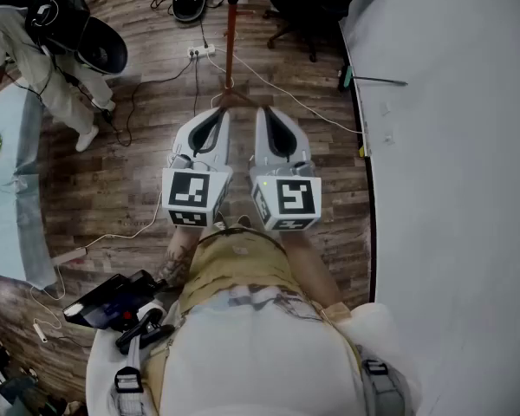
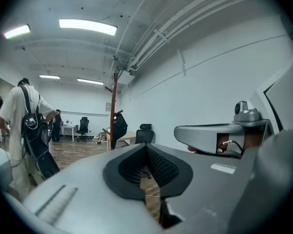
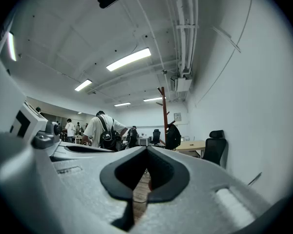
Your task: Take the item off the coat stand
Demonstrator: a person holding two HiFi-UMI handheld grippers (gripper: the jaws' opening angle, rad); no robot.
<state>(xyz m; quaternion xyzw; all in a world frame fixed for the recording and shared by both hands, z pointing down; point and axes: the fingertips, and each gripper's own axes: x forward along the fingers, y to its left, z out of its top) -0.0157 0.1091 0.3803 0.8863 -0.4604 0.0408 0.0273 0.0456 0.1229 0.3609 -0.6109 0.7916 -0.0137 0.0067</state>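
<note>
Left gripper [image 1: 218,111] and right gripper [image 1: 264,111], jaws closed and empty, face the distant coat stand [image 3: 164,116] bearing a dark item [image 3: 173,135].

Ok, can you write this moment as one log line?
left gripper: shut, empty | right gripper: shut, empty | dark item: hanging on coat stand, far ahead | step: item not yet taken
</note>
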